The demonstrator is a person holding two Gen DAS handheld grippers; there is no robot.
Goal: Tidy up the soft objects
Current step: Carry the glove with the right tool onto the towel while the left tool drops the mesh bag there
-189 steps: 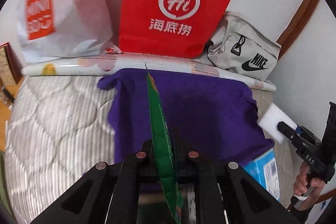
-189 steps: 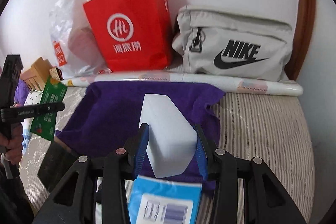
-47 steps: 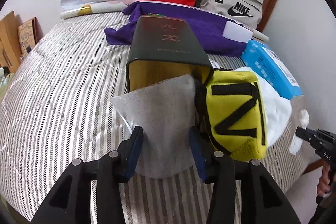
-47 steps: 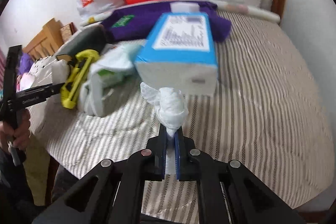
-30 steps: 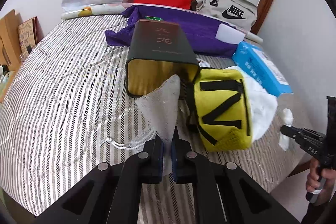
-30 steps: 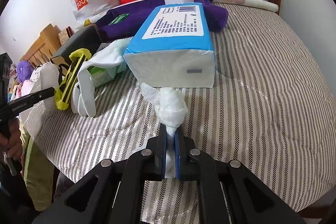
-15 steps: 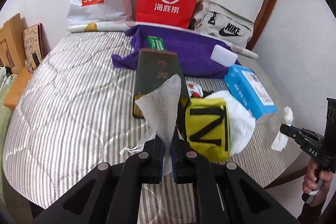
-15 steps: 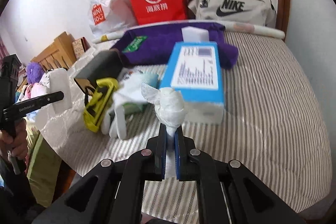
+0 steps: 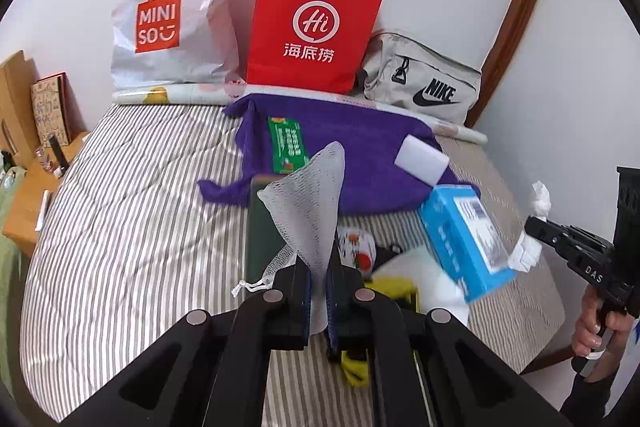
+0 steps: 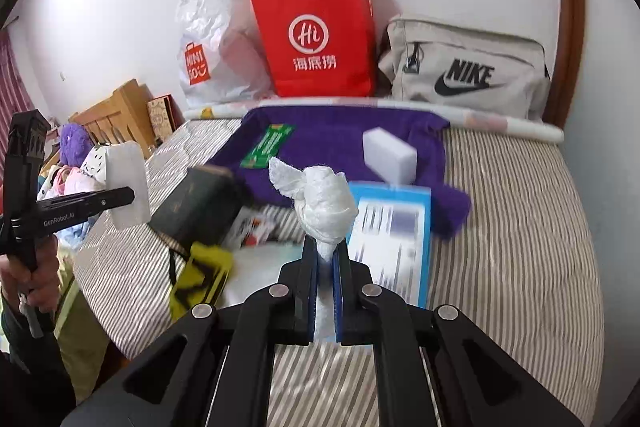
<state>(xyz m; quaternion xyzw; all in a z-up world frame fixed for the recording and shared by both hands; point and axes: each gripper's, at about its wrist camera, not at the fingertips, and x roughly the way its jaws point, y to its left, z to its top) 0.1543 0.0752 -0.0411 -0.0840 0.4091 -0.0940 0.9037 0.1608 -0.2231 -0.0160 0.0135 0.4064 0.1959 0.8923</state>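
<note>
My left gripper [image 9: 318, 263] is shut on a white mesh drawstring pouch [image 9: 310, 203] and holds it above the striped bed. My right gripper [image 10: 327, 251] is shut on a crumpled white tissue wad [image 10: 322, 203], also held in the air; it also shows in the left wrist view [image 9: 532, 223]. A purple cloth [image 9: 360, 147] lies at the back of the bed with a green packet [image 9: 287, 143] and a white sponge block [image 9: 420, 159] on it. In front lie a dark green box [image 10: 196, 203], a yellow-black pouch [image 10: 200, 275] and a blue tissue pack [image 10: 390, 227].
A red paper bag [image 9: 314, 27], a white Miniso bag [image 9: 176, 7] and a grey Nike bag [image 9: 420, 83] stand against the wall behind a rolled mat [image 9: 168, 95]. A wooden bedside stand [image 9: 28, 195] is to the left. A snack wrapper [image 9: 356, 247] lies by the box.
Both grippers have risen and pulled back from the bed, each keeping its hold. The left closed on the mesh pouch about a second ago and lifted it off the box.
</note>
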